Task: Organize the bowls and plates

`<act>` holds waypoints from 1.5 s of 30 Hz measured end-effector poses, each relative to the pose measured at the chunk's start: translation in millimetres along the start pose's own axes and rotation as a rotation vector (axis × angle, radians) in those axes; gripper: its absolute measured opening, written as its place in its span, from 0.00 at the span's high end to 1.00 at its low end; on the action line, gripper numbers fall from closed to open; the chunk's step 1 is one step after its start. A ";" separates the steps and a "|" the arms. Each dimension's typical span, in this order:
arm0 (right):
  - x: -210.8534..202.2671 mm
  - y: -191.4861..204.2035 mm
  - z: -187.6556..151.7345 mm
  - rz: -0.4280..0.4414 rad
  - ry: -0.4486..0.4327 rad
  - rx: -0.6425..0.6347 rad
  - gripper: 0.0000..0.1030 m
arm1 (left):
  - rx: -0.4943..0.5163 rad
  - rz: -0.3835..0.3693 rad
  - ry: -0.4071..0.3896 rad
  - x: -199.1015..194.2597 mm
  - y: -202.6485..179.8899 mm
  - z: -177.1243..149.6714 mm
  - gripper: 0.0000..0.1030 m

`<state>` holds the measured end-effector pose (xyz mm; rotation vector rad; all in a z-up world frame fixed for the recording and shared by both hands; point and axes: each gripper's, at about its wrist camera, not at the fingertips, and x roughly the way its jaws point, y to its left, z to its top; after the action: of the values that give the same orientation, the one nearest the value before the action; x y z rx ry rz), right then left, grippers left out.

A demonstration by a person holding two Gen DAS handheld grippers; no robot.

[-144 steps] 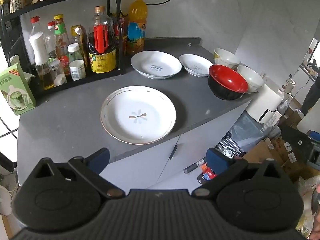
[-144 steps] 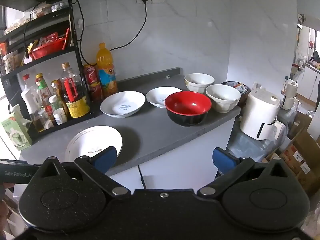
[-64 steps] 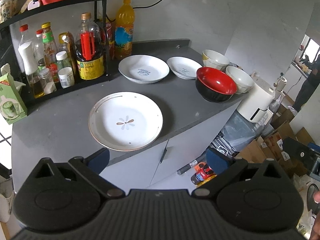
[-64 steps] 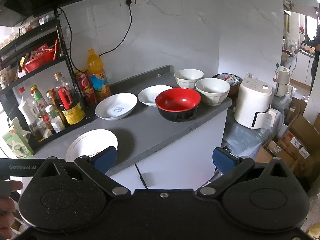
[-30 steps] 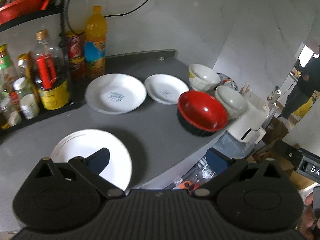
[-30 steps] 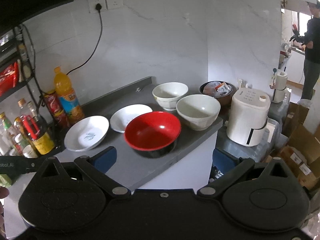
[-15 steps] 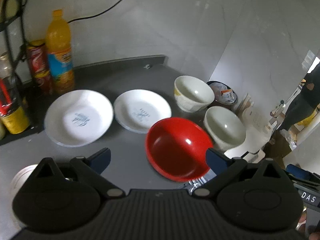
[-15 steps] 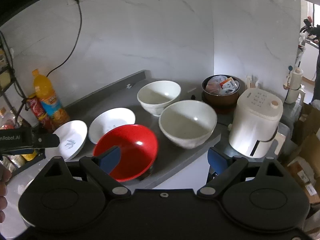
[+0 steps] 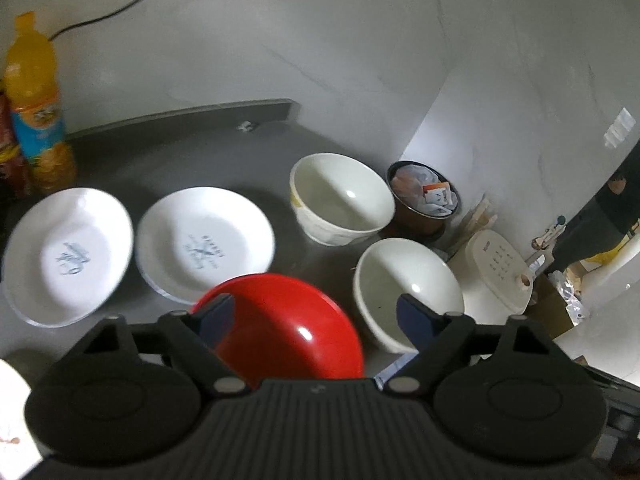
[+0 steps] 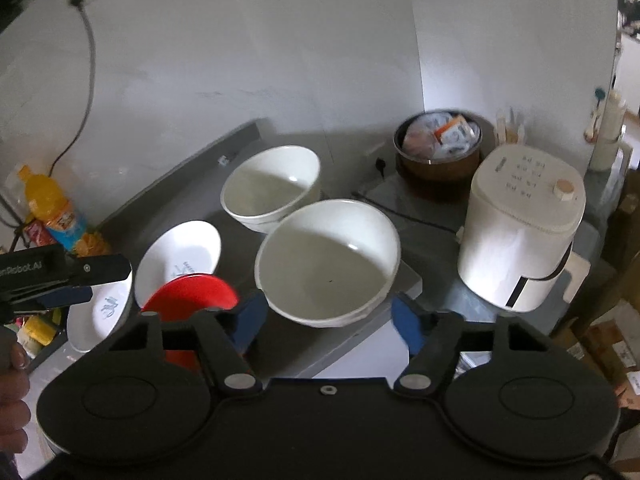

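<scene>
From the left wrist, the left gripper [image 9: 316, 314] hangs open over the red bowl [image 9: 288, 340], directly beneath it.

From the right wrist, the right gripper [image 10: 326, 320] gapes empty around the near white bowl [image 10: 328, 264], just ahead.

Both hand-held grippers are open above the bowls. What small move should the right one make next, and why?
Probably lower the right hand-held gripper onto the near rim of the nearer white bowl and close. Its jaws are open and empty, and that rim sits right between them, at the counter's edge. The left hand-held gripper, also open, hangs over the red bowl.
</scene>
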<state>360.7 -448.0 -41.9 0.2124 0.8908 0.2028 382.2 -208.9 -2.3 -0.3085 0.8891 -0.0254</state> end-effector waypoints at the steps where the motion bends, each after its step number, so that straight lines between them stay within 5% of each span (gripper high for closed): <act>1: 5.9 -4.5 3.6 -0.001 0.014 0.009 0.42 | -0.002 0.000 0.008 7.4 -3.4 4.3 0.20; 6: 32.4 -21.3 17.8 -0.001 0.067 0.036 0.47 | -0.023 -0.007 0.058 39.8 -9.4 16.3 0.35; 10: 53.5 -33.7 25.5 -0.004 0.115 0.059 0.63 | -0.024 -0.008 0.085 60.7 -15.4 23.6 0.41; 30: 124.1 -62.2 32.4 0.049 0.206 0.066 0.65 | -0.069 -0.020 0.209 160.0 -35.7 29.5 0.72; 38: 144.7 -70.9 24.5 0.071 0.216 0.072 0.83 | -0.060 0.012 0.235 186.7 -36.6 22.8 0.87; 45: 135.4 -67.0 30.2 0.055 0.180 0.049 0.85 | -0.056 0.013 0.230 182.4 -38.4 25.1 0.94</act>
<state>473.2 -479.8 -142.4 0.2671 1.0699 0.2542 520.9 -266.4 -115.5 -0.3570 1.1218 -0.0248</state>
